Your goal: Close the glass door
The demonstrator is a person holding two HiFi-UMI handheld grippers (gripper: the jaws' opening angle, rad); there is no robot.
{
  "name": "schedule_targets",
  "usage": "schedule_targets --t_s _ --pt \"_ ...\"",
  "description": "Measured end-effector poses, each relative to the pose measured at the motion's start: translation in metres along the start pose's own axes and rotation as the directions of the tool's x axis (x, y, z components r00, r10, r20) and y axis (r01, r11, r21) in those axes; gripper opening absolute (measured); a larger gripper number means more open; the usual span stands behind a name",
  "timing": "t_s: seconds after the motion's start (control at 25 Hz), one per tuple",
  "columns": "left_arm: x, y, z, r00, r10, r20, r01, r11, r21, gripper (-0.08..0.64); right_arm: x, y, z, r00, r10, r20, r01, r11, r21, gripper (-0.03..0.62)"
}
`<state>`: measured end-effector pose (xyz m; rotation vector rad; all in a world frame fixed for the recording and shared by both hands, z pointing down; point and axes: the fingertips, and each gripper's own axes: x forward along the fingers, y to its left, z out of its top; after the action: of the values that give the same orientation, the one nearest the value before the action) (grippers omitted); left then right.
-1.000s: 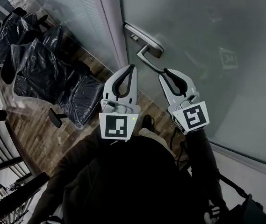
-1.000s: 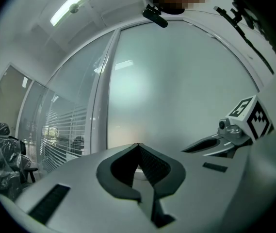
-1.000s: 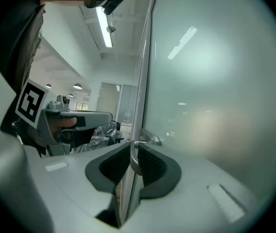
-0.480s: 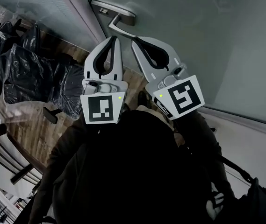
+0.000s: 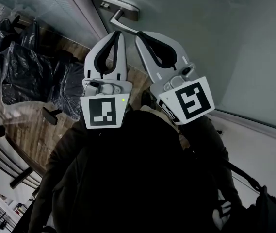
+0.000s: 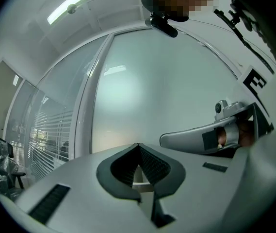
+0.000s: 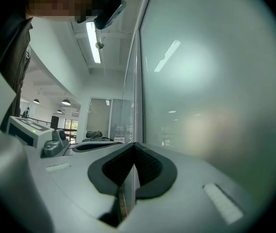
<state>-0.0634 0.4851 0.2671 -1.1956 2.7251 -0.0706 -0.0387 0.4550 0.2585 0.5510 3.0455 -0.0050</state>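
The frosted glass door point(image 5: 205, 42) fills the upper right of the head view, with its metal lever handle point(image 5: 121, 11) near the top. Both grippers point up at the handle. My left gripper point(image 5: 117, 33) is shut and empty, its tip just below the lever. My right gripper point(image 5: 138, 34) is shut too, its tip at the lever's free end; contact cannot be told. In the left gripper view the shut jaws point(image 6: 138, 145) face the glass door point(image 6: 167, 91), with the right gripper point(image 6: 201, 137) beside them. The right gripper view shows its shut jaws point(image 7: 134, 144) along the door point(image 7: 210, 81).
A grey door frame point(image 5: 79, 8) runs left of the handle, with glass walling and blinds beyond. Several chairs wrapped in plastic point(image 5: 26, 67) stand on the wooden floor point(image 5: 26, 130) at the left. A dark bag point(image 5: 264, 212) hangs at the lower right.
Both grippers have drawn together and risen towards the handle, from well below it to right under the lever. The head view has swung, so the handle now sits higher and further left.
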Motion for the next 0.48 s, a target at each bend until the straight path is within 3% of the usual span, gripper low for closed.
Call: schedule_targets --t_s 0.48 --pt "0.0081 0.0011 0.0022 1.000 -0.006 0.005 0.006 1.000 0.006 -0.005 0.0033 -0.0036 0.0060 1.000 0.002 0.004 -0.002 1.000 -0.018 0.002"
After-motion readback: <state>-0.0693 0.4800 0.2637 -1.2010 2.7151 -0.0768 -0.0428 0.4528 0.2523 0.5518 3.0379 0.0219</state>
